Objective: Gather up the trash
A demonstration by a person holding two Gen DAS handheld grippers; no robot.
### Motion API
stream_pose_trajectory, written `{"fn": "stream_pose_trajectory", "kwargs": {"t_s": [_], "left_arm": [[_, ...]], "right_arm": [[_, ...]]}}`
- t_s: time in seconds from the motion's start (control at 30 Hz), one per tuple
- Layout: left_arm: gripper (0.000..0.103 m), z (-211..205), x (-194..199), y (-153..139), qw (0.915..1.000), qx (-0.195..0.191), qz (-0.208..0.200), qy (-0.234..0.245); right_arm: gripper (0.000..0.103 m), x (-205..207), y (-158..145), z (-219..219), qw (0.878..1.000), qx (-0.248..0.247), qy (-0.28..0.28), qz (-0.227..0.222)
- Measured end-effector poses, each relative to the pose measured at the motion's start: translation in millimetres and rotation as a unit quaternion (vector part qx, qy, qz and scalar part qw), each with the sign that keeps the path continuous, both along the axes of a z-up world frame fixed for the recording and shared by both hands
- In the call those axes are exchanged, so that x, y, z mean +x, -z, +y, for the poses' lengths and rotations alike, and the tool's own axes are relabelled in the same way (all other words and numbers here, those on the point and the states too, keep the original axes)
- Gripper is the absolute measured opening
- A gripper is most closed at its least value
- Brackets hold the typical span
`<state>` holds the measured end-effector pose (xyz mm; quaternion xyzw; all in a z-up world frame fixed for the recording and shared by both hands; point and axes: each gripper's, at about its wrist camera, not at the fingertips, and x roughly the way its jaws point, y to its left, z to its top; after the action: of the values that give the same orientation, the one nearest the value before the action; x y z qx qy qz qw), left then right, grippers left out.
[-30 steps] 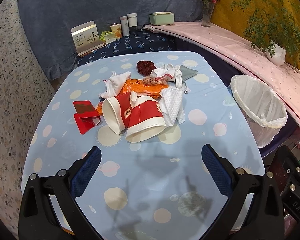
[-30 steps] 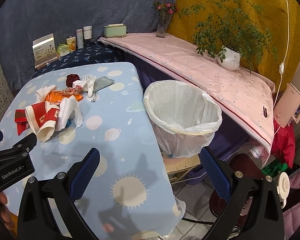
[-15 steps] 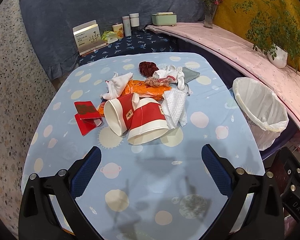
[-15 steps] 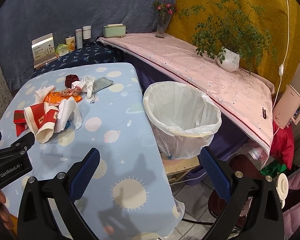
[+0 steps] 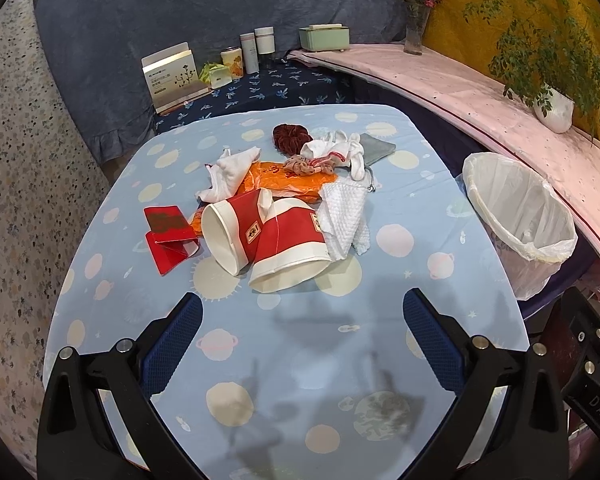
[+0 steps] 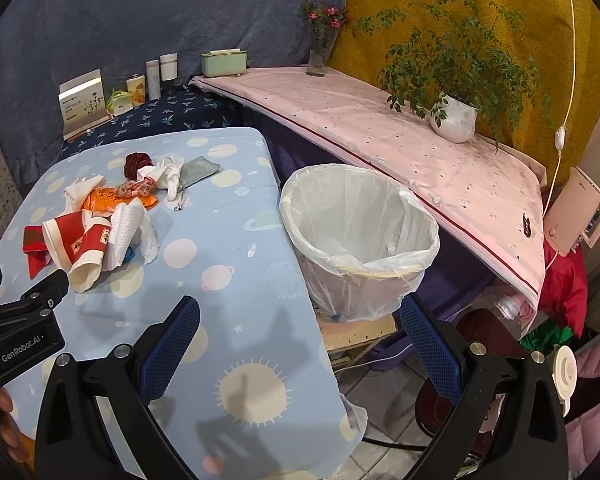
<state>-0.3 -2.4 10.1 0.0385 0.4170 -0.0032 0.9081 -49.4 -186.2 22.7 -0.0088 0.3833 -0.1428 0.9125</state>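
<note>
Trash lies heaped mid-table: two red-and-white paper cups (image 5: pixel 260 240) on their sides, touching, a white paper towel (image 5: pixel 346 216) just beside them, an orange wrapper (image 5: pixel 288 178) behind, a red envelope (image 5: pixel 168 236) to their left. Beside the table (image 5: pixel 300 340) stands the lined waste bin (image 6: pixel 360 236). Near the table's front edge, left gripper (image 5: pixel 302 336) and right gripper (image 6: pixel 300 338) hover spread wide, holding nothing.

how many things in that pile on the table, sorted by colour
red and white paper cups: 2
red card packet: 1
orange wrapper: 1
white tissues and cloths: 3
dark red scrunchie: 1
pink scrunchie: 1
grey pouch: 1
total: 10
</note>
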Motion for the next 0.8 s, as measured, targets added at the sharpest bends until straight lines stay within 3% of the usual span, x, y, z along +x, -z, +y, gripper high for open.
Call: {"fn": "stream_pose_trajectory", "kwargs": {"t_s": [0.8], "left_arm": [[0.096, -21, -2, 3, 0.9998, 0.002, -0.002, 0.019]], "right_arm": [[0.096, 3, 4, -16, 1.0, 0.004, 0.014, 0.001]]}}
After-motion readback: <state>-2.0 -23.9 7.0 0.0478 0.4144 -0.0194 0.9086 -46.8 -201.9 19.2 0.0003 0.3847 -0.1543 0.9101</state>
